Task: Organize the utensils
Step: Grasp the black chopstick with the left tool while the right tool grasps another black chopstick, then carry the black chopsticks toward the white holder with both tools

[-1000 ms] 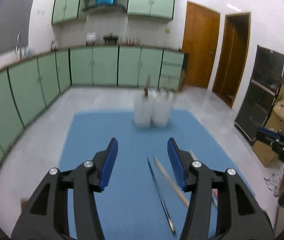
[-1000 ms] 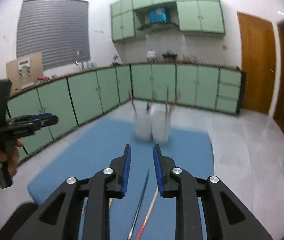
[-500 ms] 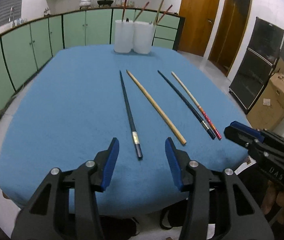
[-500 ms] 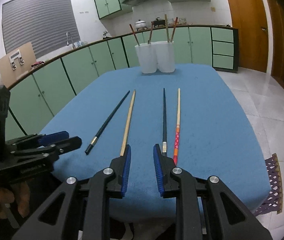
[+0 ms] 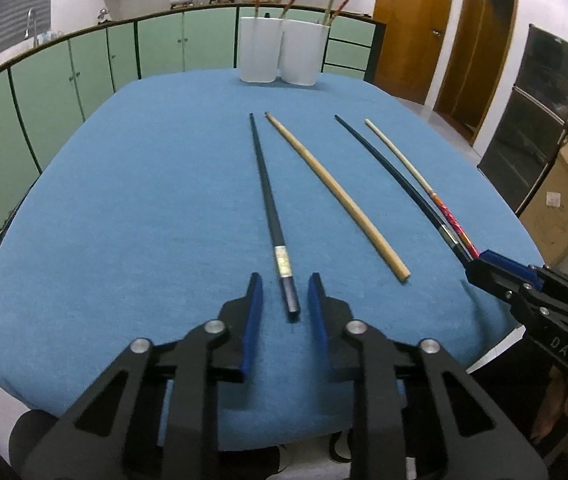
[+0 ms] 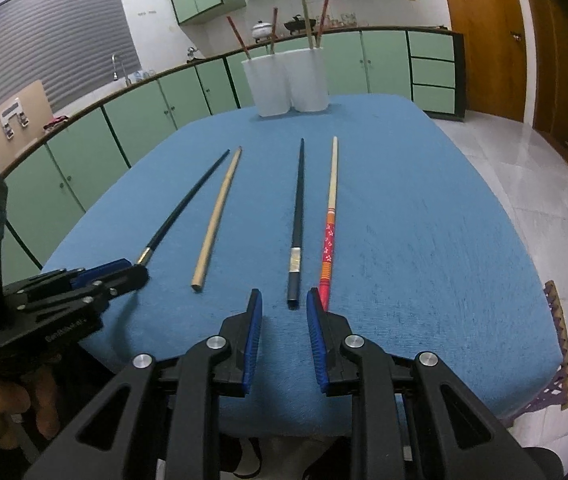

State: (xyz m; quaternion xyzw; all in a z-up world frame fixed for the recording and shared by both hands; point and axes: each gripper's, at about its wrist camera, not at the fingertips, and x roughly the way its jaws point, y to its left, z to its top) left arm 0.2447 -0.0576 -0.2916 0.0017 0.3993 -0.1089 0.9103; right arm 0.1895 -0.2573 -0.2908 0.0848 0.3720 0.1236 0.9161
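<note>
Several chopsticks lie lengthwise on a blue table [image 5: 123,200]. In the left wrist view, a black chopstick [image 5: 269,208] lies leftmost, then a plain wooden one [image 5: 336,192], a second black one [image 5: 396,176] and a red-patterned one [image 5: 416,172]. My left gripper [image 5: 282,280] is open, its fingertips on either side of the near end of the leftmost black chopstick. My right gripper [image 6: 284,296] is open just short of the near end of the second black chopstick [image 6: 298,216], beside the red-patterned one [image 6: 330,220]. Two white holders [image 5: 279,54] with chopsticks stand at the far edge.
Green kitchen cabinets [image 5: 83,72] run behind and left of the table. Wooden doors [image 5: 408,28] and a cardboard box [image 5: 564,196] are to the right. The right gripper also shows in the left wrist view [image 5: 484,264], at the table's right near corner.
Both grippers came down from a high view to the table's near edge. The left gripper moved forward around the black chopstick's end. The right gripper moved up to the second black chopstick.
</note>
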